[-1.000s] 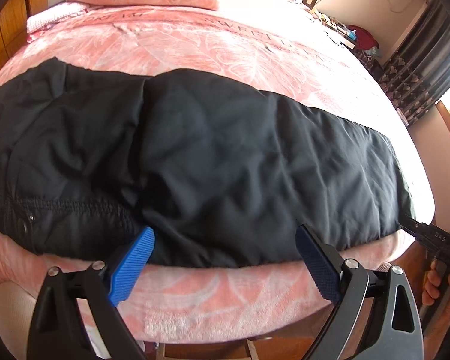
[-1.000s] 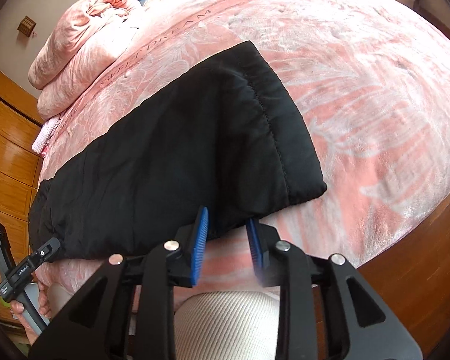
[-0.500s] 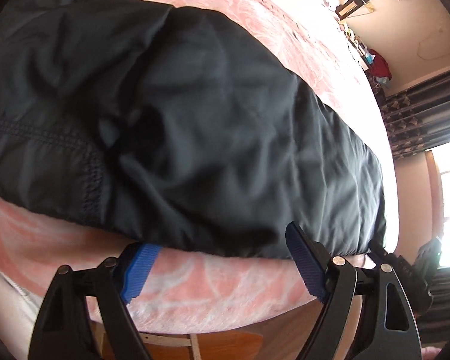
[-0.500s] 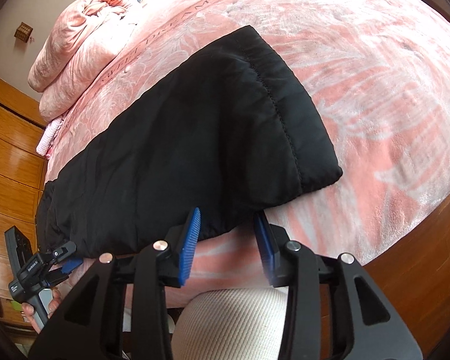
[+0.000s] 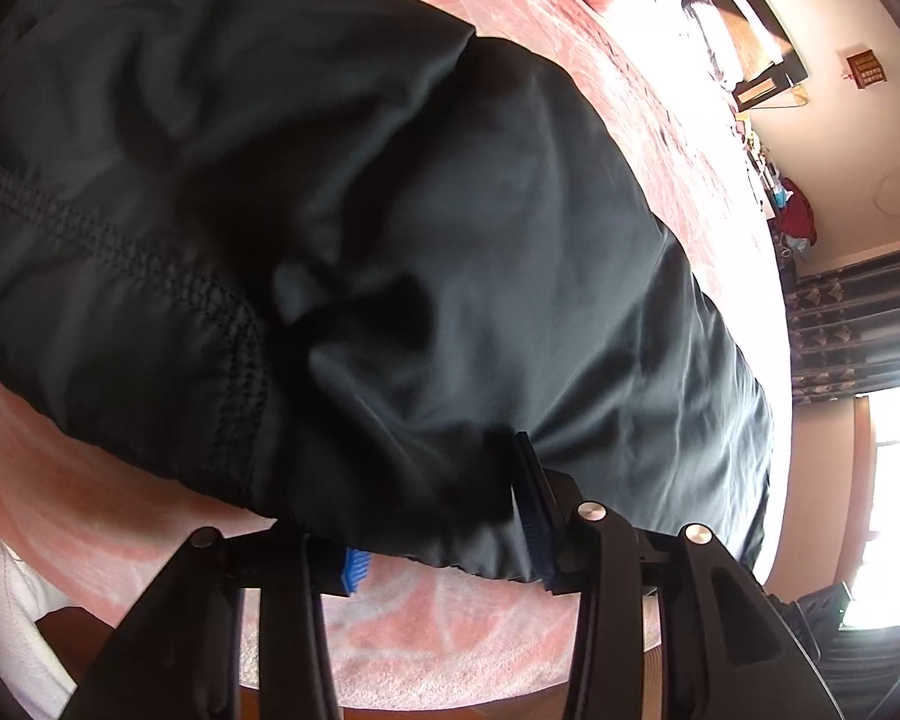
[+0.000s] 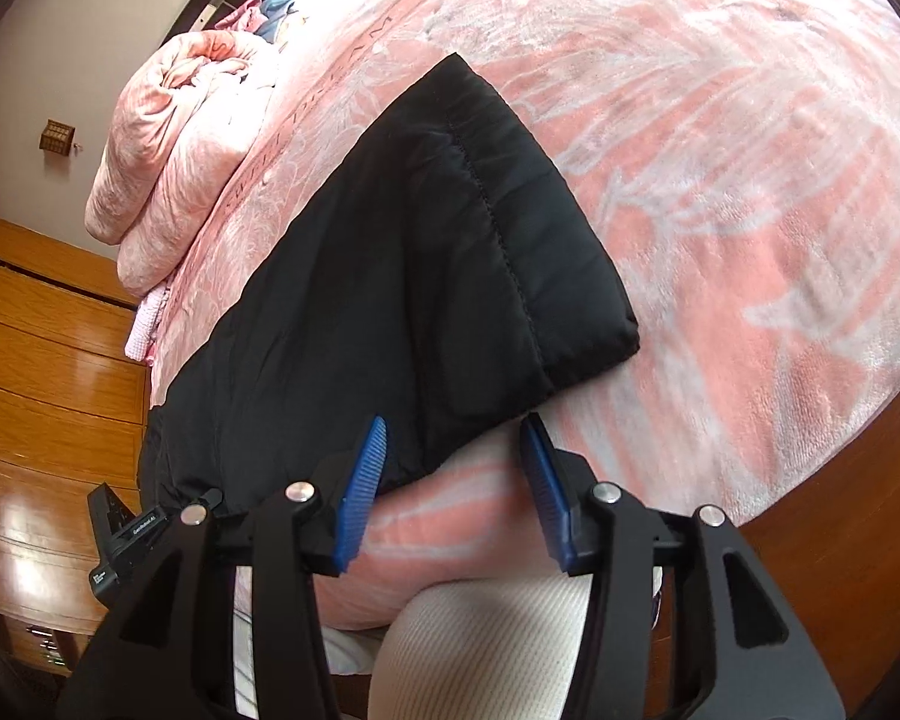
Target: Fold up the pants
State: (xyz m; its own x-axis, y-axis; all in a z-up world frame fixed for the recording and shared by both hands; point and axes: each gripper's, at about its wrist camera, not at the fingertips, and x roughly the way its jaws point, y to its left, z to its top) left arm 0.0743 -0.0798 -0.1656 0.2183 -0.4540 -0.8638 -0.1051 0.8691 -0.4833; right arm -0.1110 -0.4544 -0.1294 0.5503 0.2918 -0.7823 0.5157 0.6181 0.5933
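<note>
Left wrist view: we noted the black pants (image 5: 390,252) spread lengthwise along the near side of the pink-covered bed (image 5: 462,648), and the left gripper (image 5: 444,546) low at their near hem, its jaws just closing with a bunched fold of hem between them, seemingly pinched already, likely to lift that edge for the fold. Right wrist view: the right gripper (image 6: 450,492) stood at the cuff end (image 6: 546,276), jaws apart and just widening, the near edge lying between them ungripped; we judged it was readying a matching pinch.
</note>
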